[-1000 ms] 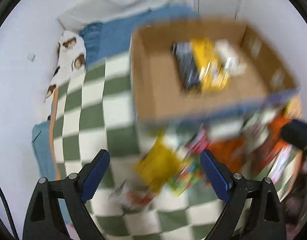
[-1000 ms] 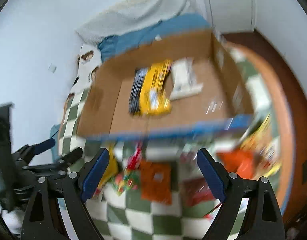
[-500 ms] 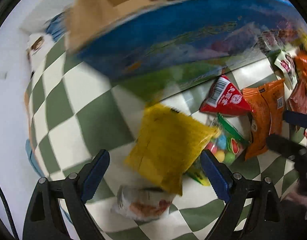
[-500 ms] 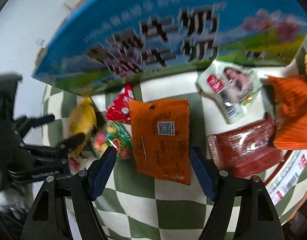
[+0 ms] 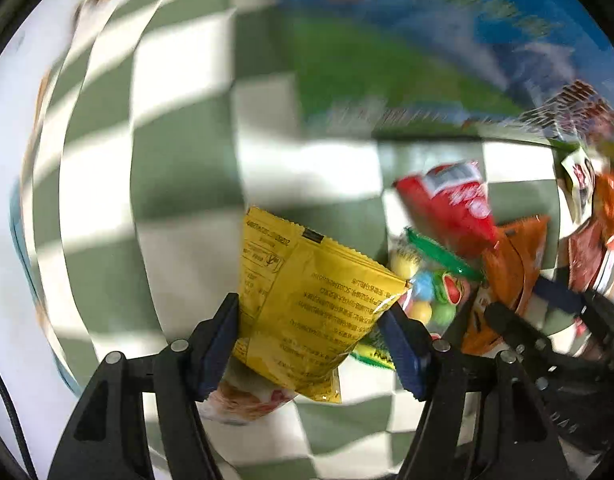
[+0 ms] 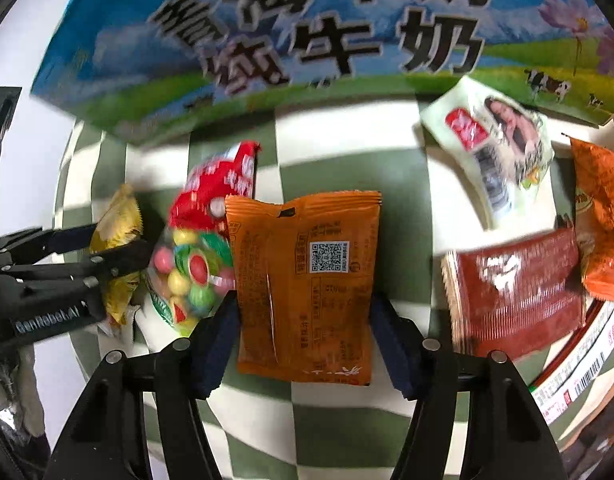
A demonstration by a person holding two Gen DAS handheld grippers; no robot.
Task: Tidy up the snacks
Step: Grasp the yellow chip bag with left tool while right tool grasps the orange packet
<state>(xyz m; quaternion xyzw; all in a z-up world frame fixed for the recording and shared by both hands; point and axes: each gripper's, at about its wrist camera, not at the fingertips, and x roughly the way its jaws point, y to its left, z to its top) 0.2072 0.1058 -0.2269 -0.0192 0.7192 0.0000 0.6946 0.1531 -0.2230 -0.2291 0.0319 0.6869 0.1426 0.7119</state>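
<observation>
Several snack packets lie on a green and white checked cloth (image 6: 339, 420) in front of a printed blue and green box (image 6: 307, 40). My left gripper (image 5: 309, 306) points straight down with a yellow packet (image 5: 319, 292) between its fingers. Its jaws are closing, the pads touch the packet's sides, and the packet looks buckled in the right wrist view (image 6: 115, 236). My right gripper (image 6: 303, 300) straddles an orange packet (image 6: 307, 264) with a QR code. Its jaws are closing too, with the pads against both long edges.
Between the two grippers lie a red packet (image 6: 223, 184) and a clear bag of coloured candies (image 6: 187, 272). A white packet (image 6: 495, 148), a dark red one (image 6: 515, 292) and an orange bag (image 6: 603, 216) lie to the right. A pale packet (image 5: 243, 396) sits under the yellow one.
Both grippers have come down from above the open box to the cloth. Their jaws have narrowed from wide open onto the yellow packet and the orange packet.
</observation>
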